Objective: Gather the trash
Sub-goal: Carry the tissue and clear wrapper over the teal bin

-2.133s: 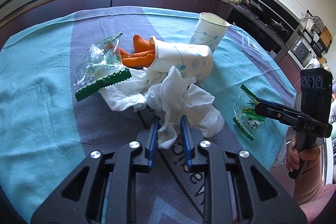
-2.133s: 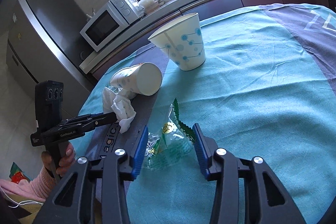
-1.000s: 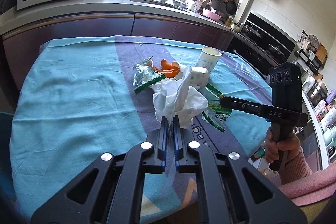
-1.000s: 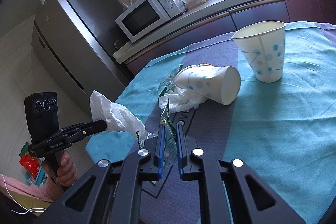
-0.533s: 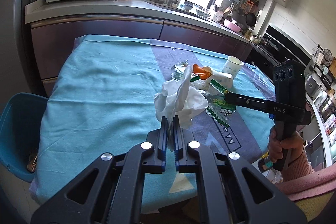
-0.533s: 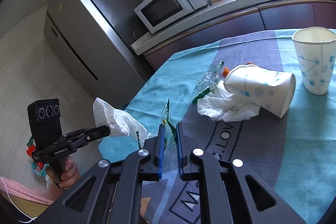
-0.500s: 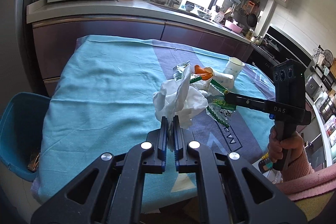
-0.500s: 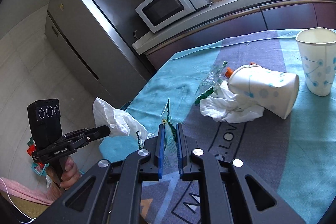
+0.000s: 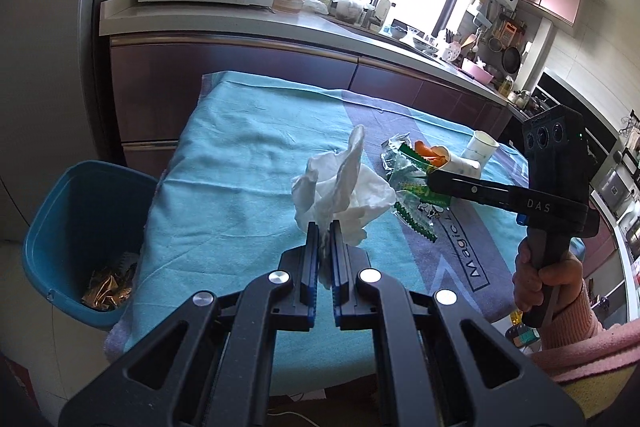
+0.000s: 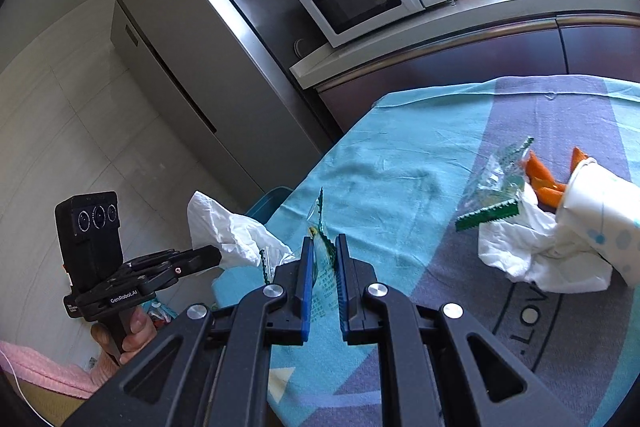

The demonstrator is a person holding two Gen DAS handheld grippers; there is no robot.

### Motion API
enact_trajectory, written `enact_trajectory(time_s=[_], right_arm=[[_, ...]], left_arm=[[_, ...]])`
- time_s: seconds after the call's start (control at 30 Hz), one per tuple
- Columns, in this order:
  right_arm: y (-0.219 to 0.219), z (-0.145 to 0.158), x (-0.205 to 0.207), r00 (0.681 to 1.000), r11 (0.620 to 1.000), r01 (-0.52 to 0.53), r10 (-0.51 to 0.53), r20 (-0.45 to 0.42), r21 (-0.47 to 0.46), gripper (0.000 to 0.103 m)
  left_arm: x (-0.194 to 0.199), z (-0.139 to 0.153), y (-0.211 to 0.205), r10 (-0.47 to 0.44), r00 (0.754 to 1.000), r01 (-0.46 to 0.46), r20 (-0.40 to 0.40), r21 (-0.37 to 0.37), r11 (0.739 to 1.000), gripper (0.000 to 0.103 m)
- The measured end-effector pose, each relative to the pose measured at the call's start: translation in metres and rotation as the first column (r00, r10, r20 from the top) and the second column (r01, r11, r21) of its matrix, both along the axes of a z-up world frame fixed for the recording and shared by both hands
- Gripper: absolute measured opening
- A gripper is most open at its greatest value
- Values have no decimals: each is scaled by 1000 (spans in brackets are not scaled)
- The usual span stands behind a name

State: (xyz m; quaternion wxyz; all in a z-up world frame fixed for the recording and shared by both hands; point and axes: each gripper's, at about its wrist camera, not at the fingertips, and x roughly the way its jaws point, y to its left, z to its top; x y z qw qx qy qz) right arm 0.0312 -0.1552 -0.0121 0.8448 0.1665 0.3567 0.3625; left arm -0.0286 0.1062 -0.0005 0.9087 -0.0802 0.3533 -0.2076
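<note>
Two grippers are each clamped on a piece of trash: the left gripper [image 9: 325, 227] pinches a crumpled white tissue [image 9: 342, 187], and the right gripper [image 10: 322, 241] pinches a clear, green-edged wrapper [image 10: 320, 223] whose lower part is hidden between its pads. On the teal tablecloth [image 9: 240, 187] lie another crinkled wrapper [image 10: 494, 187], a second tissue [image 10: 536, 255] and a tipped paper cup [image 10: 600, 203] cut off by the frame edge, orange peel [image 10: 544, 183] at its mouth. The blue bin [image 9: 80, 211] stands on the floor just beside the table's left edge, its rim open, with gold foil scraps [image 9: 108, 287] at the bottom.

blue bin [image 9: 68, 219] stands open-topped beside the table [image 9: 224, 187] edge.
</note>
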Motion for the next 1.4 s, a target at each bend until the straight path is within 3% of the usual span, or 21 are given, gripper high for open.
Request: enact_trajectory(time_s=[0.5,1.03,1.4], right_arm=[[49,7,21,995,995,-101,101,9,-17,10],[112,14,43,978,977,-209,209,3,-33,10],[154,16,60,965,963,-260,261,1,-70,10]], left_arm=[[-9,4,48,132,991,-132,20,15,991,6],[-13,9,102,281,959,-282,35,41,958,6],[-4,-3,137,365,931,-365,9,58,929,6]])
